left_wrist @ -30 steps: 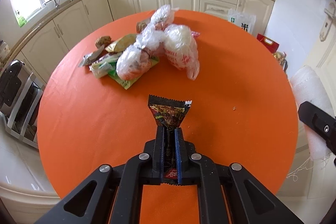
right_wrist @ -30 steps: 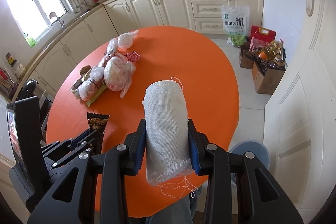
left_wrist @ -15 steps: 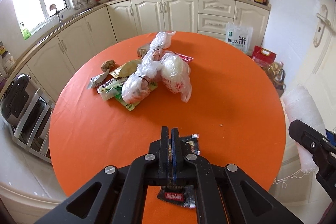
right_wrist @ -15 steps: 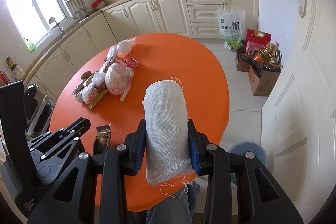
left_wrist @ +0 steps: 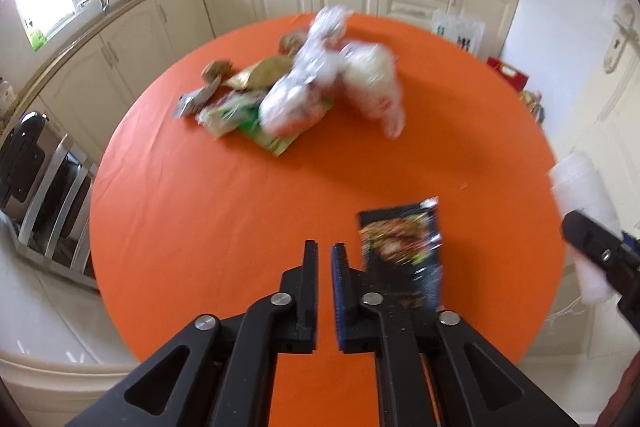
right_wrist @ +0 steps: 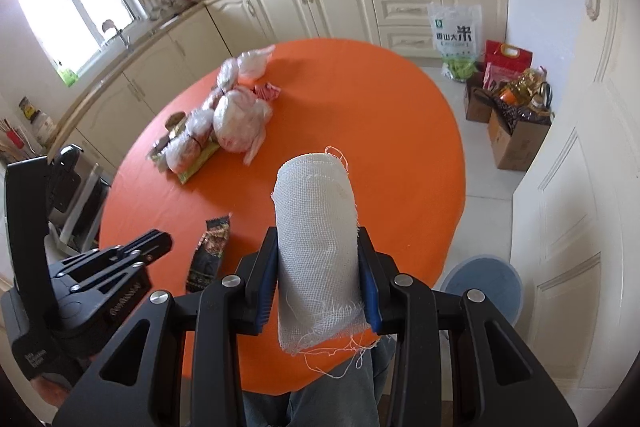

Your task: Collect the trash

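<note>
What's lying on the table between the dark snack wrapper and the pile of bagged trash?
Nothing: both wrist views show bare orange tablecloth between the dark snack wrapper and the pile of bagged trash.

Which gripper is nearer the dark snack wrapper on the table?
Left. The left gripper sits just beside the dark snack wrapper; the right gripper, holding the gauze roll, is farther off.

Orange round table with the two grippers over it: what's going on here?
A person is clearing trash off the orange round table with two handheld grippers. The left gripper holds nothing; its jaws are opening, and the dark printed snack wrapper lies flat just beside it. The right gripper is clamped on a white gauze cloth roll. A pile of tied plastic bags and wrappers waits at the far side.
</note>
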The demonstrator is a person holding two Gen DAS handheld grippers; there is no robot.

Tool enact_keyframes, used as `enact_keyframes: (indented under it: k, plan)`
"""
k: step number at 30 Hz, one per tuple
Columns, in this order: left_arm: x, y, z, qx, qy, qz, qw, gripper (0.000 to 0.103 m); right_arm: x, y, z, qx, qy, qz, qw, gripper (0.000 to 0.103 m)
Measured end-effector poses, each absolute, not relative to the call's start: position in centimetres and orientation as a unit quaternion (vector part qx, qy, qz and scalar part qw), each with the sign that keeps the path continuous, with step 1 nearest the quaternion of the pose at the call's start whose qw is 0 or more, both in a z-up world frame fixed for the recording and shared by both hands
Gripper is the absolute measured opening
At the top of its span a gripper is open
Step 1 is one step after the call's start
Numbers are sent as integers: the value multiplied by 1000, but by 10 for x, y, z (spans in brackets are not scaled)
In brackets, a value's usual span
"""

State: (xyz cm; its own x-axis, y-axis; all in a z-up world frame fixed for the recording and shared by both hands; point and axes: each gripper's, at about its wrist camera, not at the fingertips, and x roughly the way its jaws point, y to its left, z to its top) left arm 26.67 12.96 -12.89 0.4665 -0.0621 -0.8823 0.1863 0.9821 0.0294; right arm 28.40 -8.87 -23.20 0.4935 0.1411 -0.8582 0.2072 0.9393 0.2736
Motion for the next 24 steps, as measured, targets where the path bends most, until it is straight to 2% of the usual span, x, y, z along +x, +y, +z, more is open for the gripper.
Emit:
enact_keyframes:
  k: [2,4,6,8,14,20,22,23,24]
  plan:
    - [271,135,-134,47,529,-84,843,12,286,-88,-235,175,505,-18,845,36]
    - [273,134,-137,44,538,-105,835,23,287,-87,-237,173,507,-19,844,36]
    - [272,133,-138,49,536,-116,835,56,289,-81,-242,170,515,-14,840,36]
    - [271,137,-138,41,526,-119,841,66,292,-73,-250,165,526,-6,835,36]
    - [281,146,-148,12,543,-148,827,66,293,-46,-266,96,544,-18,833,36]
    - [288,150,-156,-53,570,-200,795,67,290,-54,-270,108,547,-19,830,36]
    - [289,146,-154,-74,567,-214,792,75,289,-66,-268,121,545,-31,829,36]
    - [289,143,-153,-77,563,-214,795,84,287,-71,-268,126,544,-36,829,36]
    - [289,139,-152,-74,556,-211,800,88,286,-76,-267,129,543,-42,829,36]
